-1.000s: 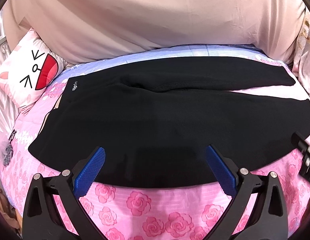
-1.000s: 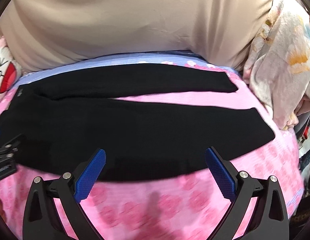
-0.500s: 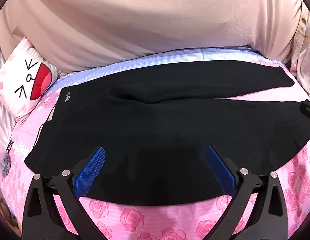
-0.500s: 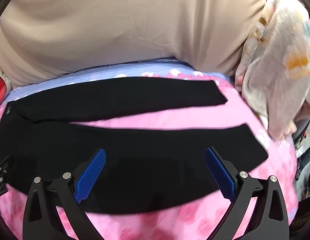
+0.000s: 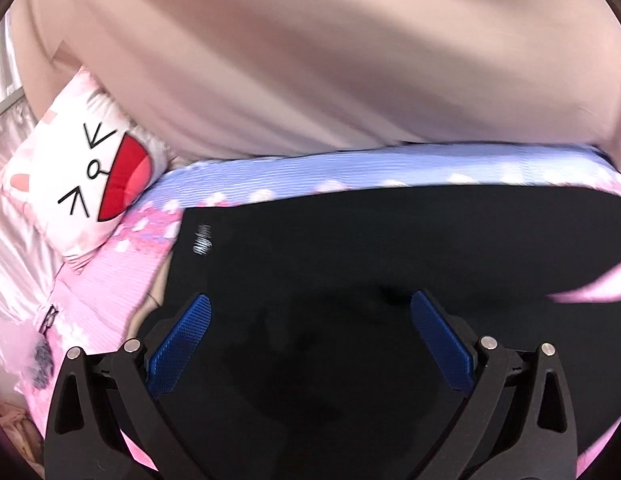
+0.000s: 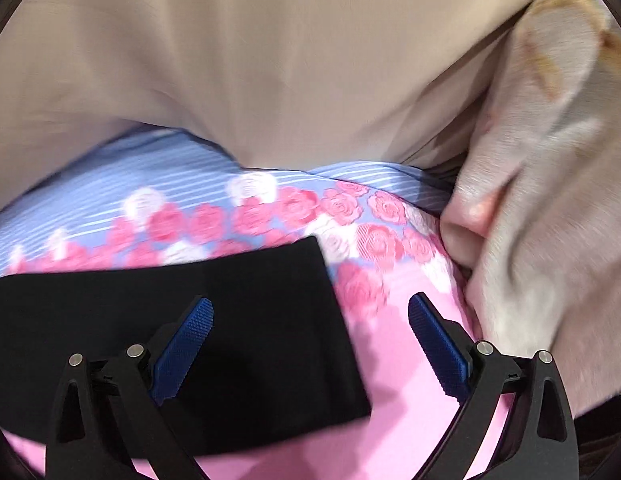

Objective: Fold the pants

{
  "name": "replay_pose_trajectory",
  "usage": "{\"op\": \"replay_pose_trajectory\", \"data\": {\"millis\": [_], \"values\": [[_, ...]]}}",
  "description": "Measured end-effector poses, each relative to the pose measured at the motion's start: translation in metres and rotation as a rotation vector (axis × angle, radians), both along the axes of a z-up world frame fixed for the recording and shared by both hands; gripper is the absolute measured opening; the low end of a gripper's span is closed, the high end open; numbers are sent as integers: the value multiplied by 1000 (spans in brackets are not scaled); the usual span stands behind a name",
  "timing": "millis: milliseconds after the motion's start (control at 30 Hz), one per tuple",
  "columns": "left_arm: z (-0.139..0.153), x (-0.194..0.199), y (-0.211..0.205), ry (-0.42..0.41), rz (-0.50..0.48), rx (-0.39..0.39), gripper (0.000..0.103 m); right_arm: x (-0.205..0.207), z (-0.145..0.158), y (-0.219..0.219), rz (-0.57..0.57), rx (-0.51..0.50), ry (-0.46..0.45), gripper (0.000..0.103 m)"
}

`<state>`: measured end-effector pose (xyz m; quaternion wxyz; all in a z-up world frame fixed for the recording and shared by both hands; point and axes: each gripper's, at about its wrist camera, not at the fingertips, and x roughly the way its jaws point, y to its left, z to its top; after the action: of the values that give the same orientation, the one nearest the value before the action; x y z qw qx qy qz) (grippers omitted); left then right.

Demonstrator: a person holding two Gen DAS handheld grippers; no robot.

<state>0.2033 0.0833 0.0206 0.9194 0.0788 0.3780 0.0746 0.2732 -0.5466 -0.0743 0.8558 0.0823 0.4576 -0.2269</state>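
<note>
My left tool [image 5: 310, 344] hangs spread wide over the waist of the black pants [image 5: 370, 280] on the bed [image 6: 390, 344]; my right tool [image 6: 309, 346], spread too, straddles a leg's hem.

A bed [image 6: 398, 364] wore a pink rose-print sheet with a blue striped band at its far edge; beige drapery [image 5: 310, 60] hung behind it; a cat-face pillow [image 5: 90, 176] leaned at the left; a pale floral blanket [image 6: 550, 184] bunched at the right.
</note>
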Motion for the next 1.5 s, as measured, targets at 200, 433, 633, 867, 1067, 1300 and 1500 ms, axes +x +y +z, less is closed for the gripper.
{"op": "replay_pose_trajectory", "data": {"millis": [200, 433, 633, 867, 1067, 1300, 1500], "values": [[1, 91, 102, 17, 186, 28, 98, 19, -24, -17, 60, 106, -9, 81], [-38, 180, 206, 157, 310, -176, 98, 19, -20, -21, 132, 250, -76, 21], [-79, 208, 212, 284, 263, -263, 46, 10, -15, -8, 118, 254, -97, 12], [-28, 169, 212, 164, 152, -358, 3, -24, 29, 4, 118, 282, -207, 10], [46, 65, 211, 33, 7, -467, 4, -98, 101, 24, 243, 234, -375, 10], [57, -62, 216, 20, -79, -474, 4, -215, 126, 60, 380, 74, -370, 11], [1, -133, 211, 137, -72, -403, 4, -264, 57, 68, 368, 112, -230, 11]]}}
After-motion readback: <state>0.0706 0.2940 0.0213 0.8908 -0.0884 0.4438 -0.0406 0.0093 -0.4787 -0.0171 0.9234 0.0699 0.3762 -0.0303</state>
